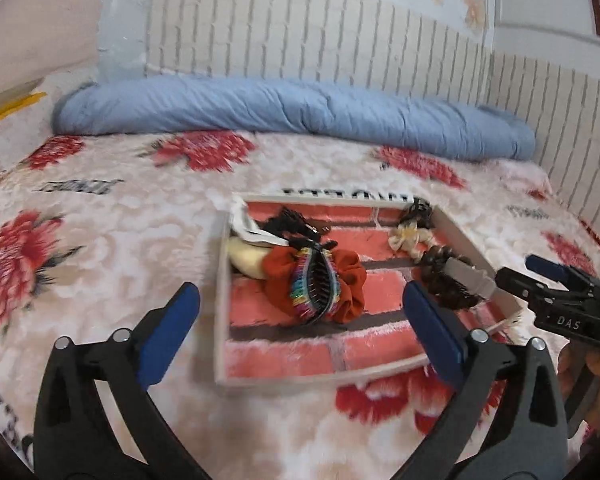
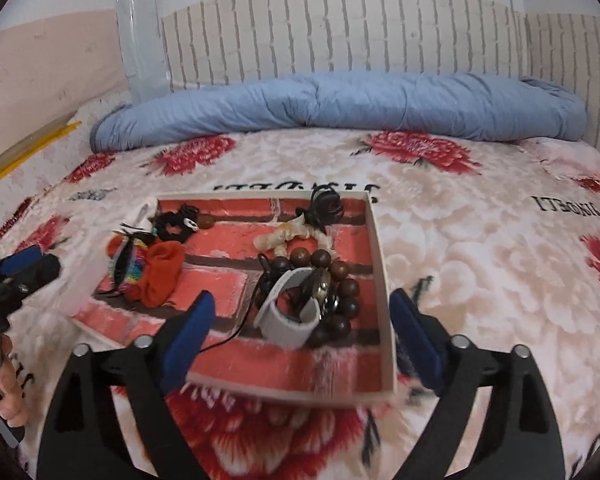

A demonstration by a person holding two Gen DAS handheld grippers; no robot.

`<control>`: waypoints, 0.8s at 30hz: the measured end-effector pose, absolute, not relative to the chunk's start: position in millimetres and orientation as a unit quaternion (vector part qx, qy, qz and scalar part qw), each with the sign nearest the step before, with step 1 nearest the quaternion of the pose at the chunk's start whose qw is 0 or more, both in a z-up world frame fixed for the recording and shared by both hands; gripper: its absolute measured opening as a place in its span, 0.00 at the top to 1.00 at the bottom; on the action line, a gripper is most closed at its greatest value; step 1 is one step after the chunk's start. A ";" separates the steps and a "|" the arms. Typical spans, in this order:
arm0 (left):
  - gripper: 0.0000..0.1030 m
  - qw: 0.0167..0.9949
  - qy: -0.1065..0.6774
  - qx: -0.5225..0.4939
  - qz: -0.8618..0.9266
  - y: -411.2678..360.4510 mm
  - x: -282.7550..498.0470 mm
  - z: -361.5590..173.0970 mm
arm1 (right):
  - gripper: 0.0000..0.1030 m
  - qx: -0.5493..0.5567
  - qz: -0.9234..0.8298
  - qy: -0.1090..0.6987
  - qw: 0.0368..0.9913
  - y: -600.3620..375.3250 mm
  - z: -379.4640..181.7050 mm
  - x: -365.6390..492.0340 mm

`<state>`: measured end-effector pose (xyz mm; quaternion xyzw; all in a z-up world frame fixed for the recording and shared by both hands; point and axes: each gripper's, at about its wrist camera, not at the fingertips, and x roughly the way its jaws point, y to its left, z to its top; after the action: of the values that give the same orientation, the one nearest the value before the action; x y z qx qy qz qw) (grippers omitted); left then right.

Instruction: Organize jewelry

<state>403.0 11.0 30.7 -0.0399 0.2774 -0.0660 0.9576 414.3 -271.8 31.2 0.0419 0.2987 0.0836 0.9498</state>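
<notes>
The tray (image 2: 380, 264) is a shallow white-walled box with a red brick-pattern lining; it lies flat on the bed, on a floral blanket (image 2: 480, 248) printed with red flowers.

Contents, right section of the tray:
- A string of dark wooden beads (image 2: 342, 280), coiled.
- A grey strap (image 2: 286, 316), curled into a loop, resting against the beads.
- A cream scrunchie (image 2: 296, 234), just beyond the beads.
- A small dark item (image 2: 327, 204) near the far wall; blur prevents identification.

Contents, left section of the tray:
- An orange scrunchie (image 1: 350, 280).
- A multicoloured hair clip (image 1: 318, 284), lying on top of the orange scrunchie.
- A black hair tie (image 2: 176, 224), possibly with a metal charm, behind it.
- A pale yellow item (image 1: 246, 258) at the left wall.

The left hand-held gripper (image 1: 300, 324) is at the near left edge of the tray. Its blue-padded jaws stand wide apart and grip nothing; the near left wall of the tray lies between them.

The right hand-held gripper (image 2: 300, 336) is at the near right corner. Its jaws are likewise spread wide and empty, one pad over the lining, the other outside the right wall.

A rolled blue quilt (image 2: 340, 104) lies along the far side of the bed, against a wall (image 2: 340, 28) with white brick-pattern covering.
</notes>
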 end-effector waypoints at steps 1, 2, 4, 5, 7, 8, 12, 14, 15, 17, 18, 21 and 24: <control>0.05 0.959 0.272 -0.043 -0.065 17.0 389.5 35.6 | 0.11 0.040 0.083 0.291 0.952 -272.2 34.9 400.1; 0.05 0.960 0.269 -0.044 -0.063 21.2 380.9 38.0 | 0.09 0.037 0.083 0.287 0.954 -271.8 36.7 392.7; 0.05 0.962 0.262 -0.046 -0.058 30.0 357.6 43.4 | 0.06 0.023 0.077 0.269 0.960 -268.4 42.1 361.4; 0.05 0.963 0.259 -0.046 -0.056 33.2 346.5 45.3 | 0.04 0.020 0.076 0.265 0.961 -267.3 43.5 353.2; 0.05 0.966 0.250 -0.044 -0.048 38.4 321.6 48.1 | 0.04 0.015 0.077 0.250 0.965 -264.0 47.4 323.7; 0.05 0.968 0.243 -0.043 -0.043 40.7 305.4 49.4 | 0.04 0.017 0.078 0.245 0.966 -263.4 48.1 311.2; 0.05 0.973 0.225 -0.044 -0.031 43.1 257.0 47.9 | 0.04 0.035 0.072 0.233 0.969 -264.4 43.2 259.5; 0.05 0.974 0.219 -0.043 -0.032 41.9 235.8 42.6 | 0.04 0.044 0.068 0.234 0.969 -265.0 38.8 241.6; 0.05 0.975 0.216 -0.040 -0.030 40.2 228.1 40.1 | 0.04 0.048 0.065 0.234 0.969 -265.5 35.6 231.4; 0.05 0.977 0.208 -0.036 -0.028 36.9 212.7 36.0 | 0.04 0.050 0.055 0.235 0.969 -264.7 29.0 215.0; 0.05 0.979 0.200 -0.033 -0.025 34.5 202.3 33.2 | 0.04 0.050 0.052 0.234 0.970 -264.8 27.4 209.9; 0.05 0.983 0.179 -0.023 -0.015 27.8 181.1 28.3 | 0.04 0.045 0.047 0.229 0.971 -261.5 25.2 192.9; 0.05 0.988 0.154 -0.008 -0.008 20.7 161.9 21.9 | 0.04 0.023 0.042 0.205 0.978 -255.2 24.2 176.7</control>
<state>161.9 20.7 21.9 -0.0084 0.1537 -0.0081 0.9881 176.7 -255.2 24.2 0.0232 0.2051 0.0418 0.9776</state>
